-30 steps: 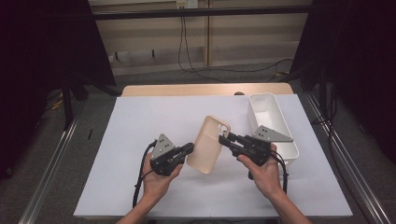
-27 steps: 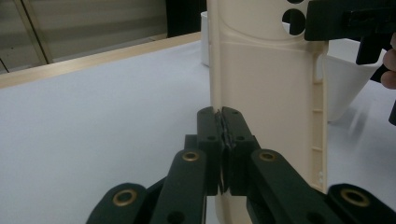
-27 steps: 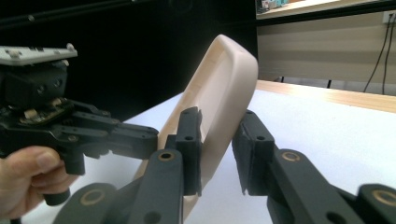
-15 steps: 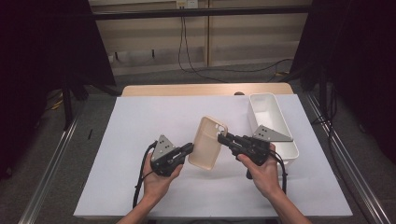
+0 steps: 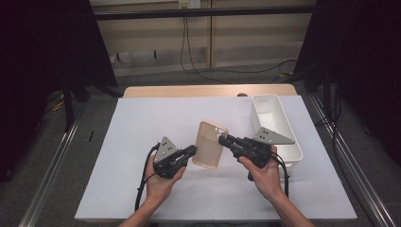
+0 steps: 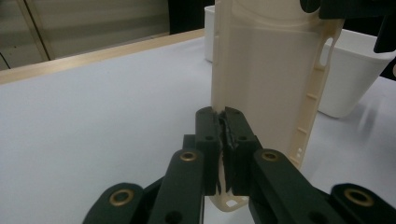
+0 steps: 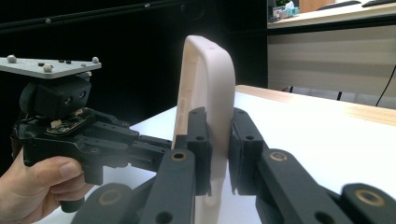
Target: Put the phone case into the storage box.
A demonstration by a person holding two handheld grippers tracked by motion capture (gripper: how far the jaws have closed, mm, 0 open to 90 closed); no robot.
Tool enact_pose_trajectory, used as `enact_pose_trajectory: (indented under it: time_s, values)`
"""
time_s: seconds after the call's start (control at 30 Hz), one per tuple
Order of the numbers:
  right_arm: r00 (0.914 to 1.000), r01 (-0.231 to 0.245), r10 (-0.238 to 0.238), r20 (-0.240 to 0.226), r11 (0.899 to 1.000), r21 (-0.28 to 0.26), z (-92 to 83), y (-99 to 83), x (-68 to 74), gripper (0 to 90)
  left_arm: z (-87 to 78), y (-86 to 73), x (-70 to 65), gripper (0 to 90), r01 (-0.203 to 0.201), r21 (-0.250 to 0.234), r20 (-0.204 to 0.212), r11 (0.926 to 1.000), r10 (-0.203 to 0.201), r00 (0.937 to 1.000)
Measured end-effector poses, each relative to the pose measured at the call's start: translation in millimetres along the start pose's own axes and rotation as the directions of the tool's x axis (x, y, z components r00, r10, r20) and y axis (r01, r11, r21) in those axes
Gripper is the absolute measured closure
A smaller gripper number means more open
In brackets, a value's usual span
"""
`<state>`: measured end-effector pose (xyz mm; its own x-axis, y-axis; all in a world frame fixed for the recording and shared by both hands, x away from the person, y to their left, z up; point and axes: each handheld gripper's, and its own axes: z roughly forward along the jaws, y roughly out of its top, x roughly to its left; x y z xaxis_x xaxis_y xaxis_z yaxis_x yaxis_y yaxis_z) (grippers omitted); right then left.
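Note:
A cream phone case [image 5: 210, 144] hangs on its edge just above the white table cover [image 5: 142, 123], held from both sides. My left gripper [image 5: 194, 150] is shut on the case's left long edge; in the left gripper view the pads [image 6: 208, 135] pinch the thin rim of the case [image 6: 266, 70]. My right gripper [image 5: 224, 139] is shut on the opposite edge near the top. In the right gripper view its jaws [image 7: 217, 121] clamp the case's side wall [image 7: 210, 79], with the left gripper [image 7: 70, 130] and its hand beyond.
A white rectangular bin [image 5: 283, 137] stands at the right of the table, close behind my right hand, and it also appears behind the case as the bin [image 6: 355, 70]. The wooden table edge [image 5: 208, 90] runs along the far side.
The phone case's tilt between the two grippers has shifted slightly. Both hands have stayed where they were.

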<state>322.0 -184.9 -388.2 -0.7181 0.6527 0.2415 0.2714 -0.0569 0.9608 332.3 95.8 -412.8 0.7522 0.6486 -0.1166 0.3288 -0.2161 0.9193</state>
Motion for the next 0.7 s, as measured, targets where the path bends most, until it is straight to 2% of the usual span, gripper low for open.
enact_pose_trajectory:
  time_s: [0.23,0.37,0.7]
  values:
    - [0.9998,0.015,-0.015,-0.01,1.0,-0.003,-1.2,1.2,0.6,81.1,2.8,-1.5,2.5,84.4,0.022,0.004,0.03,0.9998,-0.022,0.9993]
    - [0.9997,0.02,-0.02,-0.015,1.0,-0.006,-1.7,1.2,-0.1,81.1,3.3,-1.5,3.6,80.1,0.031,0.004,0.041,0.9995,-0.031,0.9987]
    - [0.9986,0.038,-0.038,-0.036,0.999,-0.001,-0.1,-0.5,0.2,81.1,3.2,-2.5,2.4,57.0,0.038,-0.016,0.049,0.9991,-0.037,0.9981]
